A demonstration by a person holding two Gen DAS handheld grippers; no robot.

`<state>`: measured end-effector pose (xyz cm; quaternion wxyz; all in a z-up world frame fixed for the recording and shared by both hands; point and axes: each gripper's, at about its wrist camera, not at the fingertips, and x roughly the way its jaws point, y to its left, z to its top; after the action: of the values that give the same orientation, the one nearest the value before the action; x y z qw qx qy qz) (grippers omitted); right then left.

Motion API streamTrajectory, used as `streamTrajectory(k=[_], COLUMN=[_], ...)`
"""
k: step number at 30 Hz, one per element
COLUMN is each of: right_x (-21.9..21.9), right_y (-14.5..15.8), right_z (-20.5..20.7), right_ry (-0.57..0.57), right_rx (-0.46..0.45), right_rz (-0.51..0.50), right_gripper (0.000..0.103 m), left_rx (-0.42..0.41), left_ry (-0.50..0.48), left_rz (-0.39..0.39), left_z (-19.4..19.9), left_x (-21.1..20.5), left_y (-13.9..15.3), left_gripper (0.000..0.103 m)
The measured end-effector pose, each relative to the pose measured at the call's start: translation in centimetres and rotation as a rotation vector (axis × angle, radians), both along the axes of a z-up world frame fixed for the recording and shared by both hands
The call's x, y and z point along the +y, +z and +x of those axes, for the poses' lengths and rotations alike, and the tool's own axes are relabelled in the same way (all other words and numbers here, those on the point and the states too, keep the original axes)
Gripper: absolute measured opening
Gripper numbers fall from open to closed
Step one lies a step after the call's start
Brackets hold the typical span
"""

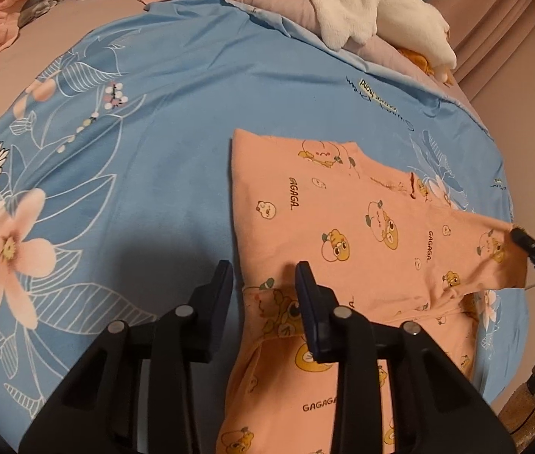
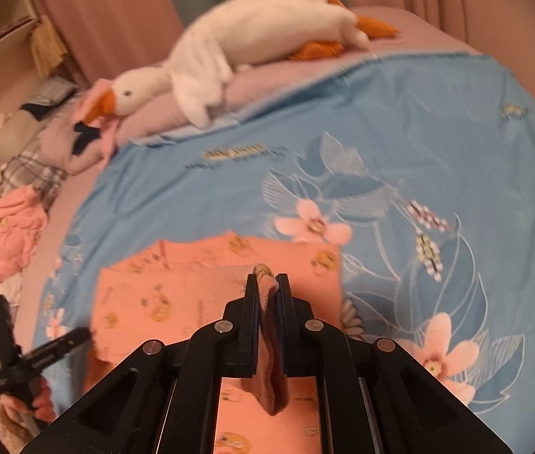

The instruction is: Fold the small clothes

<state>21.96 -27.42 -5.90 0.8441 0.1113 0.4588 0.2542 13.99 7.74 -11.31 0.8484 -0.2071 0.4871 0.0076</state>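
The pink top [image 1: 347,227] lies on the blue bedsheet [image 1: 146,174], partly folded: one side is turned in. The right gripper [image 2: 267,283] pinches the other sleeve's cuff; the left gripper [image 1: 263,276] hovers open, empty. More folds remain.

Blurred goose toy [image 2: 252,41], cropped garment [image 1: 343,249]

Black gripper [image 2: 267,283] linkages with silver pivot pins [image 2: 225,326].
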Motion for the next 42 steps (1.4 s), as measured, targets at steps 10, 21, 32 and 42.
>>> streamTrajectory(k=[10,21,32,42], right_x=[-1.1,-2.5,-2.8,-2.7], right_y=[-5.7,-7.0,-7.5,-6.2], right_z=[1.8,1.1,-2.6,-2.5], right_ry=[-0.059,-0.057,-0.010,-0.069], right_rx=[0.118,0.162,0.128,0.060], right_rz=[-0.084,-0.087,-0.088,-0.105], right_gripper=[0.009,0.023,0.037,0.004], left_rx=[0.061,0.040,0.030,0.030], left_ry=[-0.011,0.027,0.037,0.035], left_rz=[0.051,0.061,0.036,0.044], left_z=[1.0,0.1,-1.1,-1.1], left_x=[-0.6,0.1,0.1,0.2], left_y=[-2.2,-1.7,-2.4,-2.8], left_gripper=[0.035,0.033,0.033,0.033])
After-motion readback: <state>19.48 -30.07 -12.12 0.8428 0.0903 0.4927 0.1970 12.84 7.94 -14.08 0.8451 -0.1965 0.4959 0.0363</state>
